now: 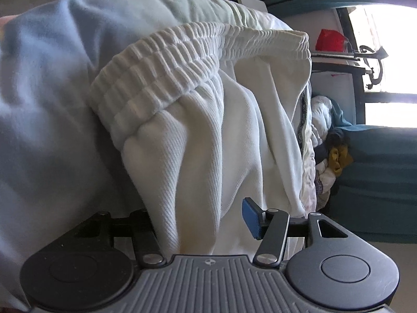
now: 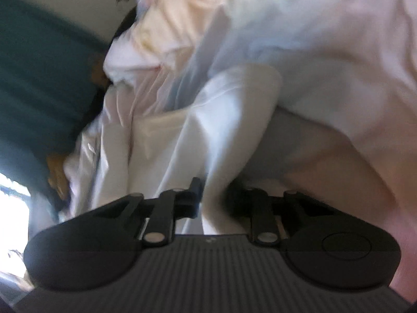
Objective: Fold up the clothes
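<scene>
White ribbed fabric of the garment (image 1: 198, 140) is hanging right in front of the left gripper (image 1: 200, 221), its elastic waistband (image 1: 182, 60) arching above, and the widely parted jaws are straddling a fold without pinching it. The right gripper (image 2: 211, 203) is clamping narrowly on a blurred fold of the same cloth (image 2: 216, 130).

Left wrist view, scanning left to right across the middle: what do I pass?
Pale blue cloth → white garment with ribbed elastic waistband → heap of mixed clothes with a mustard-yellow piece → teal surface under the bright window.
</scene>
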